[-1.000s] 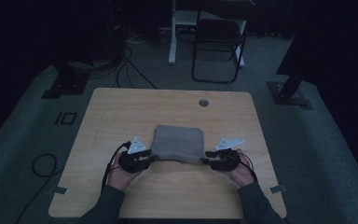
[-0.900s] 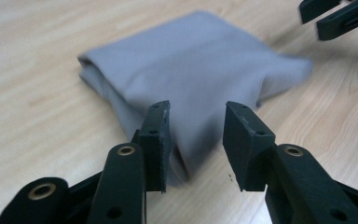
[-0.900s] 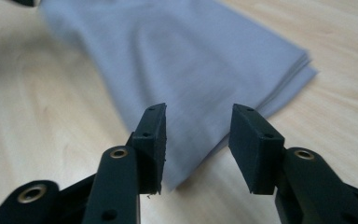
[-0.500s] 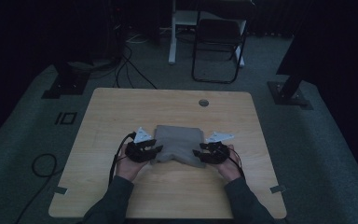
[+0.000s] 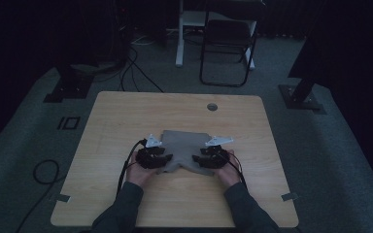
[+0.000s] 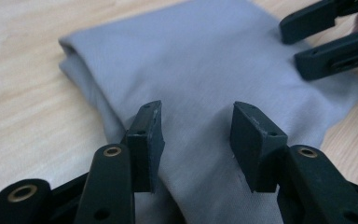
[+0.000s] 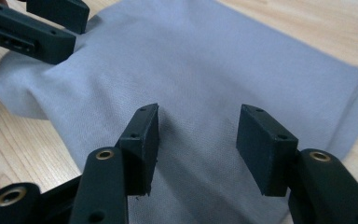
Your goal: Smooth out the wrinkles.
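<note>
Cloth: grey folded cloth (image 5: 184, 145) lay between both tongs on the tabletop (image 5: 126, 111), its near edge reaching under them.
Left tongs: left tongs (image 6: 196, 135) stood spread, jaws astride the near corner and the fabric rising slightly between them, not yet pinched.
Right tongs: right tongs (image 7: 198, 140) stood spread too, jaws down on the cloth at the other near corner.
Step, as judged: taking both near corners for a fold or lift.
Doing it well: each pair likely needed to dip until the lower jaw slid beneath every layer, then close together; catching the top layer alone would let the stack splay.
</note>
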